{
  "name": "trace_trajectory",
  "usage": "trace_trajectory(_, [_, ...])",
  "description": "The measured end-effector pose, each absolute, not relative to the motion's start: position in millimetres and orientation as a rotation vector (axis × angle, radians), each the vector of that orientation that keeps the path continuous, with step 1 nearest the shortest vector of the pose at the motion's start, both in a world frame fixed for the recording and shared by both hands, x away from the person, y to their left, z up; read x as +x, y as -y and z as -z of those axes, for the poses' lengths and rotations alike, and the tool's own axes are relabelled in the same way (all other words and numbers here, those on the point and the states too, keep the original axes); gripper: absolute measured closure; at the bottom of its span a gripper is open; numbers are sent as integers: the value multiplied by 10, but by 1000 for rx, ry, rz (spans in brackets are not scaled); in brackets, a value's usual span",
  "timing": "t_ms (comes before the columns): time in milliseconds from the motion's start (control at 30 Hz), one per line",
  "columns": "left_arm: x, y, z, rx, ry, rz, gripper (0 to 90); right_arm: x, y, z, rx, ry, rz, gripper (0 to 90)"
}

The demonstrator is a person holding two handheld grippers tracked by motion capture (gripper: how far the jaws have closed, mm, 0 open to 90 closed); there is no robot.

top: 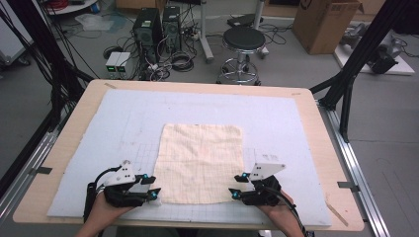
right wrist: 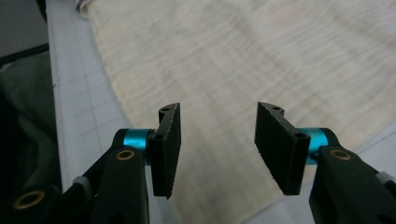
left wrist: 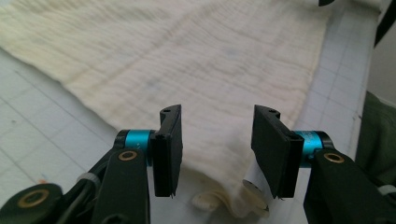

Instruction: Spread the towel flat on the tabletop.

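A cream cloth [top: 201, 162] lies flat on the pale grid mat [top: 123, 123] in the middle of the table. My left gripper [top: 154, 187] hovers open at the cloth's near left corner. In the left gripper view that gripper [left wrist: 217, 144] has its jaws apart over the cloth [left wrist: 187, 60], and the corner [left wrist: 224, 200] is slightly bunched just under them. My right gripper [top: 236, 185] is open at the near right corner. In the right gripper view the gripper [right wrist: 218, 144] stands with nothing between its jaws, the cloth [right wrist: 233, 56] spread beneath.
The mat covers a wooden table [top: 323, 148]. Beyond its far edge stand a black stool [top: 243, 42], computer towers [top: 157, 27] with cables, and a cardboard box [top: 323, 22]. Black frame legs [top: 351, 74] rise at both sides.
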State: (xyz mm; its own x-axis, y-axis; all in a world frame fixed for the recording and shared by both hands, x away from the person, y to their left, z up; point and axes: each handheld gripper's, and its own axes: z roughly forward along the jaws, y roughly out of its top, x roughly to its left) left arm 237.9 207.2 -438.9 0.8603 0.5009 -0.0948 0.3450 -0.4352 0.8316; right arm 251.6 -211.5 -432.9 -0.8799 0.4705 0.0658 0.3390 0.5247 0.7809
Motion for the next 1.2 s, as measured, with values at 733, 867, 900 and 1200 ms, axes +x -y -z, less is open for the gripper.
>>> trace_trajectory(733, [2352, -2112, 4409, 2132, -590, -207, 861, 2425, 1981, 4371, 617, -2767, -1221, 883])
trace_trajectory(867, [2319, -2150, 4406, 2125, -594, -200, 861, 2368, 1988, 4357, 615, -2772, -1257, 883])
trace_trajectory(900, [2312, -2161, 4403, 2128, -590, -200, 861, 2356, 1993, 4358, 609, -2772, -1273, 883])
trace_trajectory(1200, [2272, -2193, 4387, 2085, -607, -194, 768, 2340, 2034, 4332, 657, -2735, -1340, 758])
